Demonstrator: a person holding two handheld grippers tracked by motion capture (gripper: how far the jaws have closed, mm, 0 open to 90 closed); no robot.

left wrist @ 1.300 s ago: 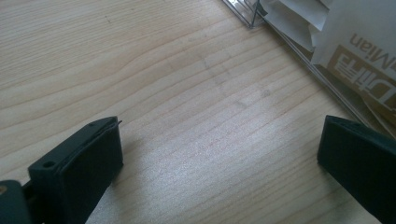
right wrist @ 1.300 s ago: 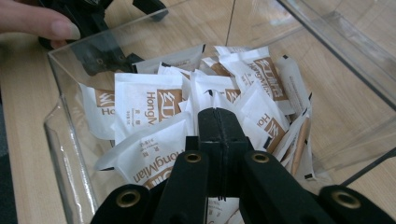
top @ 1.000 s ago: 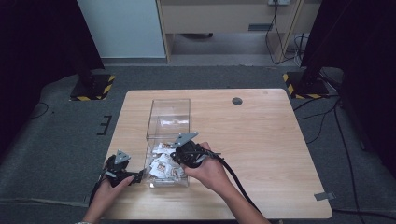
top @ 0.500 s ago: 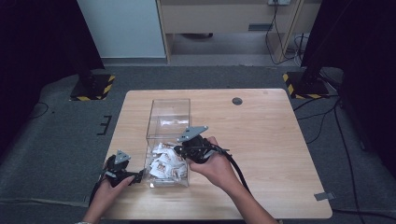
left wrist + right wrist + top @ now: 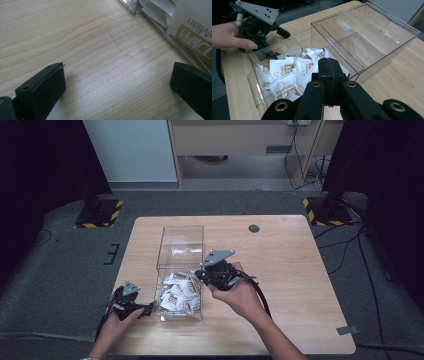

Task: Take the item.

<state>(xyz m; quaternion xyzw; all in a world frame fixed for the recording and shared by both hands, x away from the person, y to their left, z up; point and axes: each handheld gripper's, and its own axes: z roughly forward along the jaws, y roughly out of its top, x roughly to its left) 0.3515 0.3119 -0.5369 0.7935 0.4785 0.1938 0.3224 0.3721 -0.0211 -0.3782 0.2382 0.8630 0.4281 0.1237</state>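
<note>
A clear plastic box (image 5: 181, 236) lies on the wooden table (image 5: 300, 270), split into two compartments. Its near compartment holds several white and brown sachets (image 5: 176, 293); the far one has only a few scraps. My right gripper (image 5: 200, 274) hovers at the box's right wall above the sachets. In the right gripper view its jaws (image 5: 329, 67) are pressed together, and I see nothing between them. My left gripper (image 5: 146, 310) rests on the table just left of the box, open, with bare wood between its fingers (image 5: 45, 85). A sachet (image 5: 192, 27) shows behind the box wall.
A small dark round disc (image 5: 254, 228) sits near the table's far edge. The right half of the table is bare wood. Dark stands with yellow and black striped feet (image 5: 100, 215) flank the table on the grey carpet, and cables (image 5: 350, 240) run at the right.
My right gripper has risen and drawn to the right, from over the sachets to the box's right wall. The left gripper has stayed put.
</note>
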